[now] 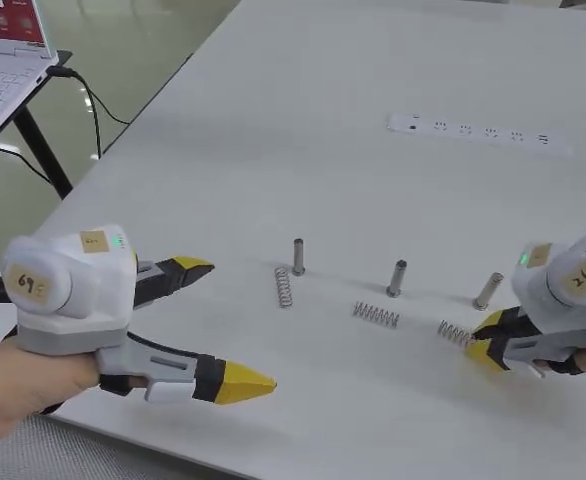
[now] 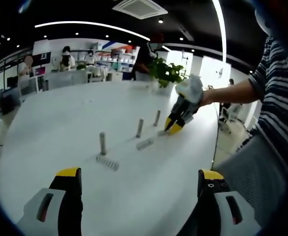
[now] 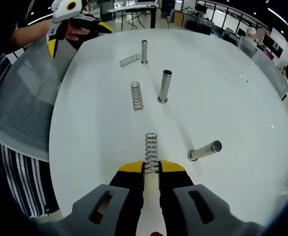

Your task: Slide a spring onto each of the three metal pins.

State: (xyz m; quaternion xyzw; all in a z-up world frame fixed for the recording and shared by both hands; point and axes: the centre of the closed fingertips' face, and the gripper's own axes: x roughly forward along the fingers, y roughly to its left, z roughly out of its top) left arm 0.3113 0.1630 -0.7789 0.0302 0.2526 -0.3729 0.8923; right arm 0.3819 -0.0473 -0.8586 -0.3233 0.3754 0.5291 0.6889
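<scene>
The right tongs (image 3: pixel 151 169) pinch one end of a spring (image 3: pixel 151 145) that lies on the desk (image 1: pixel 373 180) beside the rightmost pin (image 1: pixel 488 290). The left tongs (image 1: pixel 243 324) hover spread wide over the desk's near edge. Two more springs (image 1: pixel 284 286) lie loose beside the other pins (image 1: pixel 298 256).

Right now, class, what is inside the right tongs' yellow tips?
One end of a small coiled metal spring, gripped by the right tongs; the rest lies on the white table. The tongs cover how far that end reaches in.
</scene>
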